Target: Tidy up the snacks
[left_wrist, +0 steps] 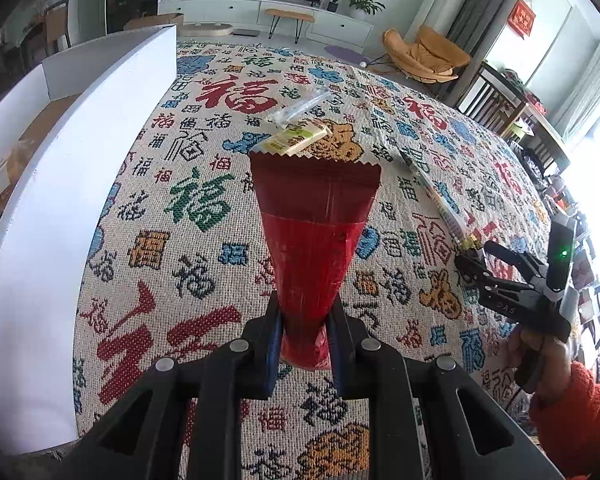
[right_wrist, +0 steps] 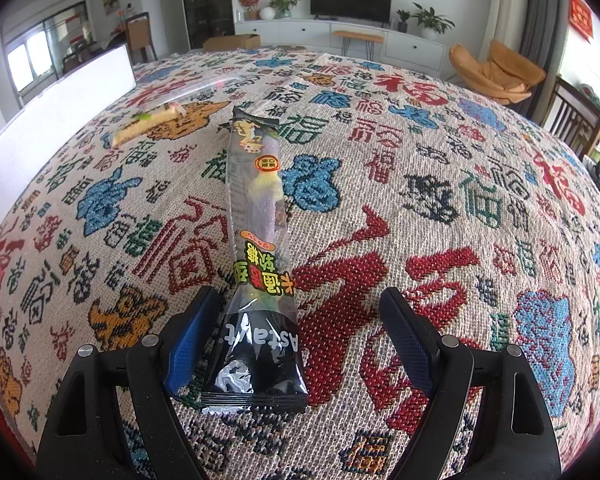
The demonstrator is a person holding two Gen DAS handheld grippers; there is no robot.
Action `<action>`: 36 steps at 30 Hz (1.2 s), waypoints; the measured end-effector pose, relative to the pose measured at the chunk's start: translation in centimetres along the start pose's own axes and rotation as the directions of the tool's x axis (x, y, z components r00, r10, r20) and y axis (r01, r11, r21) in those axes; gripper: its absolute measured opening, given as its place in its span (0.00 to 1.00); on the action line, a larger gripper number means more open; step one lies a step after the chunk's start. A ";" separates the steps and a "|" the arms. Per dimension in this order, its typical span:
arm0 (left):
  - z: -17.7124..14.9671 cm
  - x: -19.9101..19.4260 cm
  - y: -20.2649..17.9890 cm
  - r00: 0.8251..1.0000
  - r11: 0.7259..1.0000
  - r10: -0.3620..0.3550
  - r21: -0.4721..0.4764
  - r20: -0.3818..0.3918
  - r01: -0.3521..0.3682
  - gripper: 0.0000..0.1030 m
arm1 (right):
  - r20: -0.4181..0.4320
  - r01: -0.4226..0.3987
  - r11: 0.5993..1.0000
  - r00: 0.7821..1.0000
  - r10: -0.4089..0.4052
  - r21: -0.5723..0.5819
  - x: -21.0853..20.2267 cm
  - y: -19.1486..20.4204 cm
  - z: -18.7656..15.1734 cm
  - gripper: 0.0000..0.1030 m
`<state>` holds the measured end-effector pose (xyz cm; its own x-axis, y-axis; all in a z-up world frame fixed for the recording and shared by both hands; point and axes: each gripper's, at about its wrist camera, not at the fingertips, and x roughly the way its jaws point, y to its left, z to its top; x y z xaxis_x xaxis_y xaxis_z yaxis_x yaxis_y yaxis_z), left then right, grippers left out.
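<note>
- Your left gripper (left_wrist: pixel 305 338) is clamped tight on the near end of a red snack packet (left_wrist: pixel 314 236), which sticks out away from you above the patterned cloth (left_wrist: pixel 204 200) covering the table.
- The packet's zigzag far edge overlaps, in the left wrist view, a pale yellow-green snack bar (left_wrist: pixel 296 140) lying further off on the cloth; whether the two touch cannot be told.
- Just beyond that bar lies a clear wrapper (left_wrist: pixel 300 106), flat on the cloth.
- A white box (left_wrist: pixel 112 96) stands along the left side of the table, its long wall facing you and brown cardboard showing inside.
- Your right gripper (right_wrist: pixel 300 340) stands wide open, its blue-padded fingers (right_wrist: pixel 188 340) either side of a long black candy packet (right_wrist: pixel 260 240) that lies flat on the cloth, pointing away from you.
- The left pad sits just beside the packet's near end; the right pad is well apart from it. Nothing is gripped.
- In the left wrist view your right gripper shows at the right edge, with a hand (left_wrist: pixel 540 360) in an orange sleeve (left_wrist: pixel 580 420) holding it, its fingertips by the near end of that candy packet.
- In the right wrist view, the yellow-green bar lies far left of the candy packet, near the white box.
</note>
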<state>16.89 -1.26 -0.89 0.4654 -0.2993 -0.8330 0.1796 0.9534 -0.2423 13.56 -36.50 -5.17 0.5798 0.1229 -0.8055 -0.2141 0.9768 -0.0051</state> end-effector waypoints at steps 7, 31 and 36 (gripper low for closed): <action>0.2 5.6 -0.5 0.993 0.993 0.115 0.002 0.007 -0.115 0.94 | 0.000 0.000 1.000 1.000 0.000 0.000 0.0 0.0 0.0 0.82; -2.7 7.0 -1.1 0.976 0.973 0.203 0.094 0.079 -0.210 1.00 | 0.000 0.000 1.000 1.000 0.000 0.000 0.0 0.0 0.0 0.82; -2.7 7.0 -1.1 0.976 0.973 0.203 0.094 0.078 -0.210 1.00 | 0.000 0.000 1.000 1.000 0.000 0.000 0.0 0.0 0.0 0.82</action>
<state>17.62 -4.27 -7.82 0.5583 -0.1017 -0.8234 0.1588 0.9872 -0.0143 13.56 -36.52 -5.17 0.5796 0.1225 -0.8057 -0.2139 0.9769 -0.0053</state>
